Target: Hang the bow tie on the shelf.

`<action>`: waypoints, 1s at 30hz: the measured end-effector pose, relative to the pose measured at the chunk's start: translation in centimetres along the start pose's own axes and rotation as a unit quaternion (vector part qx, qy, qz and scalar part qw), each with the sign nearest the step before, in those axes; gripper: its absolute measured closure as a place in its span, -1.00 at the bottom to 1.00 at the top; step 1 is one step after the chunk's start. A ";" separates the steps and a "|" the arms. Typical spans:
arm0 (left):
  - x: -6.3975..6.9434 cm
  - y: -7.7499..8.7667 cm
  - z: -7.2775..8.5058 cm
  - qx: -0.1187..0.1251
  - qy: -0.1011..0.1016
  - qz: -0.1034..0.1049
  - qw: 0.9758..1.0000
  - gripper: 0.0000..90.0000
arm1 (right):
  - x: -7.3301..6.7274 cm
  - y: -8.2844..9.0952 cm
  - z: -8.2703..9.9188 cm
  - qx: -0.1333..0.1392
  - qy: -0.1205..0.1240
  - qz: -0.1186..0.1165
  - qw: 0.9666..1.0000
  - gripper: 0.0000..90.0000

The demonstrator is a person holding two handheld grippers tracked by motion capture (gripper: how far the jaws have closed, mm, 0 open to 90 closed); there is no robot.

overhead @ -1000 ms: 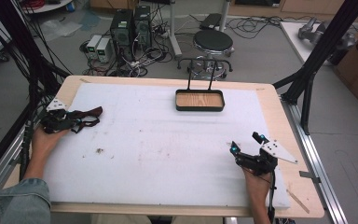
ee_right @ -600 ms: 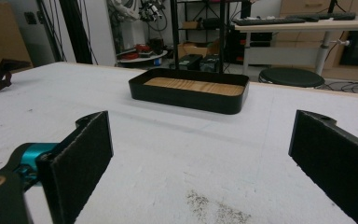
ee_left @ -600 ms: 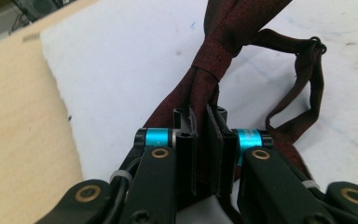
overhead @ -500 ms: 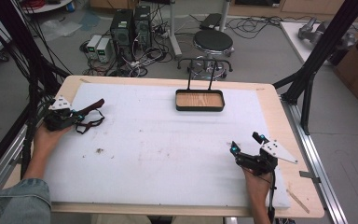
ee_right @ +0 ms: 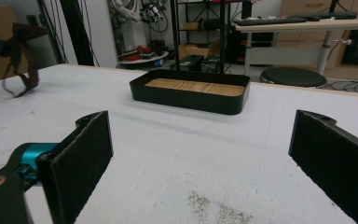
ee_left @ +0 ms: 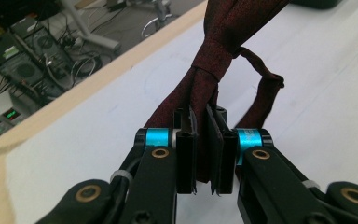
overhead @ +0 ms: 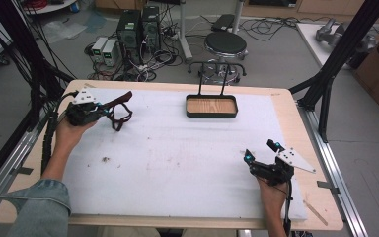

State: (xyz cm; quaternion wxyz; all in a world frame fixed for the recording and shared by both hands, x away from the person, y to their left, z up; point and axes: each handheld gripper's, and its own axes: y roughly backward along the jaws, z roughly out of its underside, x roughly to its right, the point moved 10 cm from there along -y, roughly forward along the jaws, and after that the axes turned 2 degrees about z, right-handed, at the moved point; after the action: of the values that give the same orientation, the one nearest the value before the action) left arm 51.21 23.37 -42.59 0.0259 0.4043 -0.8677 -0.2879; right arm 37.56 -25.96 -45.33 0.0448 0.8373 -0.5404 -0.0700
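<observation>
- High view: the left tool is seen at the far left of the white, matt-padded tabletop, closed on a dark red fabric strap that droops in a loop from its jaws, lifted clear of the pad. The right tool is held near the right edge, its jaws spread and empty. A shallow black tray with a wood-grain floor stands at the far middle.
- Left gripper view: the woven strap is pinched between the two black pads; its upper end is cut off by the frame.
- Right gripper view: two coarse felt-like pads stand wide apart, nothing between them; the tray lies ahead, the strap far left, partly cropped.
</observation>
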 end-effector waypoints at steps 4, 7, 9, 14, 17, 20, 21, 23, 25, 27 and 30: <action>1.4 -1.2 -2.7 0.005 -0.005 0.006 1.000 0.84 | 0.0 0.0 0.0 0.000 -0.003 -0.001 1.000 -0.89; 2.3 -2.1 -4.7 0.006 -0.011 0.005 1.000 0.83 | 0.0 0.0 0.0 0.000 -0.006 -0.003 1.000 -0.89; 3.0 -2.8 -6.0 0.010 -0.012 0.005 1.000 0.84 | 0.0 0.0 0.0 -0.001 -0.009 -0.003 1.000 -0.89; 4.8 -4.4 -8.8 0.015 -0.028 0.008 0.999 0.83 | 0.1 0.0 0.0 0.001 -0.009 -0.005 1.000 -0.89; 5.8 -5.2 -10.2 0.020 -0.034 0.010 0.999 0.83 | 0.0 0.0 0.0 0.002 -0.009 -0.007 1.000 -0.89; 6.5 -5.8 -11.1 0.030 -0.031 0.018 0.999 0.83 | 0.0 0.0 0.0 0.001 -0.010 -0.009 1.000 -0.89; 6.8 -6.0 -11.6 0.031 -0.036 0.018 0.999 0.83 | 0.0 0.0 0.0 0.000 -0.012 -0.010 1.000 -0.89; 7.4 -6.4 -12.4 0.039 -0.036 0.022 0.998 0.83 | 0.0 0.0 0.0 0.000 -0.012 -0.010 1.000 -0.89; 8.1 -6.7 -13.4 0.047 -0.038 0.028 0.998 0.83 | 0.0 0.0 0.0 0.001 -0.013 -0.010 1.000 -0.89; 8.4 -6.9 -14.0 0.055 -0.040 0.030 0.997 0.83 | 0.0 0.0 0.0 0.000 -0.013 -0.011 1.000 -0.89; 8.7 -6.9 -14.9 0.075 -0.040 0.029 0.996 0.83 | 0.0 -0.1 0.1 -0.001 -0.014 -0.012 1.000 -0.89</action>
State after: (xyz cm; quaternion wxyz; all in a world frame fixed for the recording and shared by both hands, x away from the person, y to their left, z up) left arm 54.22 6.53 -35.43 -0.0313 0.3674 -0.8988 -0.2372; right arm 37.61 -25.91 -45.40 0.0370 0.8428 -0.5305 -0.0825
